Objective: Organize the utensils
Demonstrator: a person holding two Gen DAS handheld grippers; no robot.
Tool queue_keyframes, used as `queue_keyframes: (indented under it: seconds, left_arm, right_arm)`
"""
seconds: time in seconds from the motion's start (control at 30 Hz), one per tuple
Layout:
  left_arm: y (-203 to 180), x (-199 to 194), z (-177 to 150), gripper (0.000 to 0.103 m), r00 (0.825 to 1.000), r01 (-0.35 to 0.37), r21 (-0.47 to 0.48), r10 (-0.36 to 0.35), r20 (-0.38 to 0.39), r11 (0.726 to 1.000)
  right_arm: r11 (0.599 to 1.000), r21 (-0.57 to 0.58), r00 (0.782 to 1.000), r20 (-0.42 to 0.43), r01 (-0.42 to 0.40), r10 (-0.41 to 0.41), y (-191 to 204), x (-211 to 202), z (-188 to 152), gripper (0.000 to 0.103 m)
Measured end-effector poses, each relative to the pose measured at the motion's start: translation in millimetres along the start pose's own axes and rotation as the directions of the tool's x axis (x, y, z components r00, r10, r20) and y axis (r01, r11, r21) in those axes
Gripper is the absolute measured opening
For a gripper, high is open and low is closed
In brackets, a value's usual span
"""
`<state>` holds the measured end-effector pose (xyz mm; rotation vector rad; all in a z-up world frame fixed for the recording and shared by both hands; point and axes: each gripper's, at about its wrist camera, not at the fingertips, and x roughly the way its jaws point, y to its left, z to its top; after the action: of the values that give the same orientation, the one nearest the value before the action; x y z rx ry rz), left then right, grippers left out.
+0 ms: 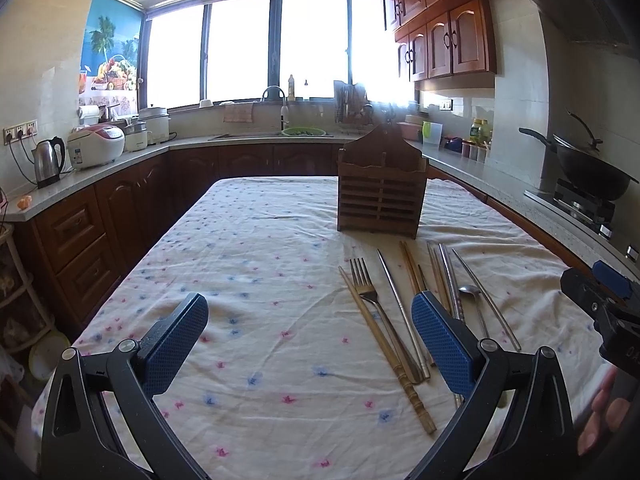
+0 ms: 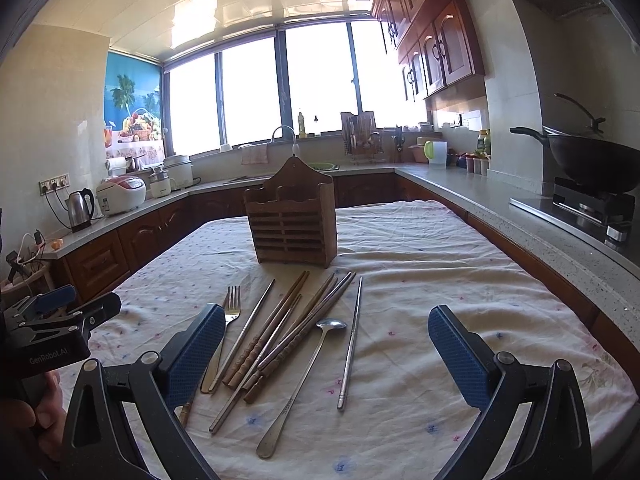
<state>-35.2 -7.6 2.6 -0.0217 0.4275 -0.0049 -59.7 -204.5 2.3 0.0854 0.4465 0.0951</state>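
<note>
A brown wooden slatted utensil holder [image 1: 382, 196] [image 2: 294, 222] stands upright on the cloth-covered table. In front of it lie a metal fork [image 1: 366, 284] [image 2: 232, 306], a metal spoon [image 2: 304, 376] [image 1: 472, 296], several wooden chopsticks [image 2: 276, 332] [image 1: 384, 344] and metal chopsticks [image 2: 352, 344] [image 1: 400, 312]. My left gripper [image 1: 310, 308] is open and empty above the cloth, left of the utensils. My right gripper [image 2: 326, 322] is open and empty, hovering over the near ends of the utensils. Each gripper shows at the edge of the other's view.
The table carries a white floral cloth [image 1: 248, 248] [image 2: 440, 280]. Counters ring it: a kettle [image 1: 48, 162], rice cooker [image 1: 96, 146], sink [image 1: 280, 132], and a wok on the stove [image 2: 592, 164] at right.
</note>
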Motion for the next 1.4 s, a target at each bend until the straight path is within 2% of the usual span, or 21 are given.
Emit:
queue_keyframes:
  seconds: [0.97, 1.4]
  left_arm:
    - [4, 0, 2, 0.103, 1.0, 0.014, -0.009, -0.014, -0.001, 1.0]
    - [5, 12, 3, 0.103, 0.999, 0.035, -0.017, -0.036, -0.039, 0.999]
  right_arm:
    - [1.0, -0.004, 1.0, 0.001, -0.025, 0.025, 3, 5, -1, 0.102]
    - [0.999, 0.009, 0.999, -0.021, -0.048, 0.048, 0, 11, 0, 0.102]
